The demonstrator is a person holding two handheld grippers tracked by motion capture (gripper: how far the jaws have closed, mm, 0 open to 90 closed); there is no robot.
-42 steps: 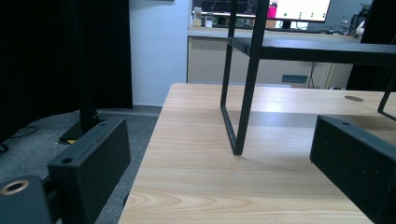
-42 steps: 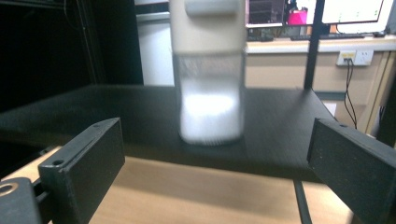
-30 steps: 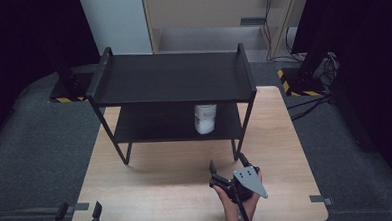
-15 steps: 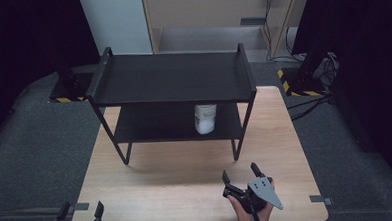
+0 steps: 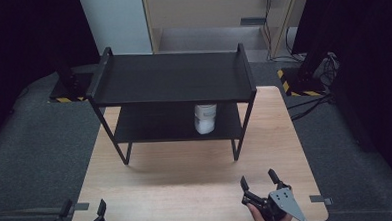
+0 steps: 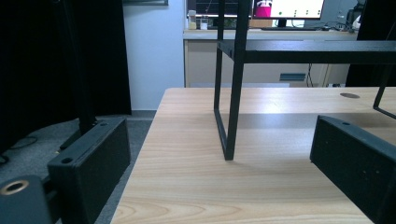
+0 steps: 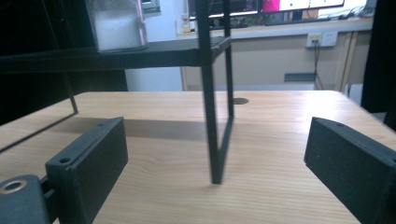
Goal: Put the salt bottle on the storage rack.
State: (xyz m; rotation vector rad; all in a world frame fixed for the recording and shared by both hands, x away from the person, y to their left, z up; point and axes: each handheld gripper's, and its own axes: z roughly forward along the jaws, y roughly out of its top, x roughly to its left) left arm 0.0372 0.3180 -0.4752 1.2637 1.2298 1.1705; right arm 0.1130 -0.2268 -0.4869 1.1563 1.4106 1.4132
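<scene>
Black two-tier rack (image 5: 172, 79) sits on the far half of the wooden table (image 5: 187, 176), roughly 12 o'clock from table centre. White jar (image 5: 205, 118) stands upright on the rack's lower shelf, toward its right end, about 1 o'clock from table centre, tucked under the top shelf. Right gripper (image 5: 261, 183) is at the near right edge of the table, about 5 o'clock, jaws spread wide, nothing between them, pointing toward the rack; a hand (image 5: 269, 218) grips it from below, and the grey three-cornered plate sits on top of it. Left gripper (image 5: 83, 211) is at the near left corner, about 7 o'clock, partly cut off by the frame's bottom edge, jaws also spread wide and empty. In the left gripper view, the left gripper (image 6: 224, 154) frames the rack's front left leg (image 6: 232, 107), well apart from it, bare wood between the jaws. In the right gripper view, the right gripper (image 7: 215, 158) frames the rack's front right leg (image 7: 211, 107), with the jar (image 7: 116, 25) at upper left on the lower shelf, well apart from the jaws. Neither gripper touches the rack or the jar.
</scene>
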